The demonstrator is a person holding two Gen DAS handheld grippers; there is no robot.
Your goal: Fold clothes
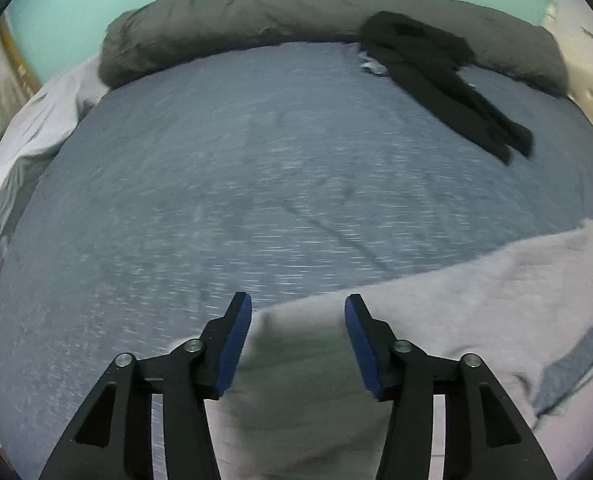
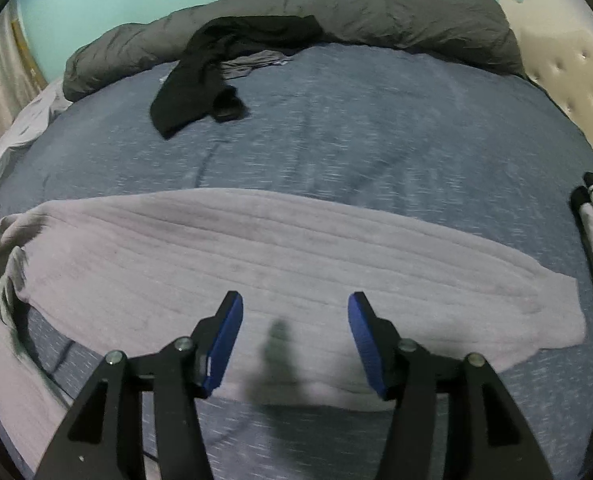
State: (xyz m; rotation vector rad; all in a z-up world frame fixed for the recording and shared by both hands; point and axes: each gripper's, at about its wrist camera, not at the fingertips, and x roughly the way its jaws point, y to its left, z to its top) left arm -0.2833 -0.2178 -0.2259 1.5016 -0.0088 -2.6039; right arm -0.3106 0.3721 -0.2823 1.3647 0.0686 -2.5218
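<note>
Grey ribbed cloth, a jumper [image 2: 232,256] by the look of it, lies spread across the near part of the bed [image 2: 376,128], folded lengthwise into a long flat band with one end running toward the right edge and the other bunched at the left. Both grippers hang just above it with nothing between their blue pads: the right gripper [image 2: 295,338] has its jaws apart over the near edge of the band, and the left gripper [image 1: 298,344] has its jaws apart over the cloth's left end, which is too blurred to tell whether it lies flat or is rumpled. So one fold seems done and let go; the band probably needs folding across once or twice more to make a neat stack. Farther back, a black garment [image 2: 200,76] lies loose and unfolded near the rolled dark duvet [image 2: 376,12], with a small grey piece [image 2: 252,62] beside it, so more clothes wait. On that showing the task stands early to midway.
</note>
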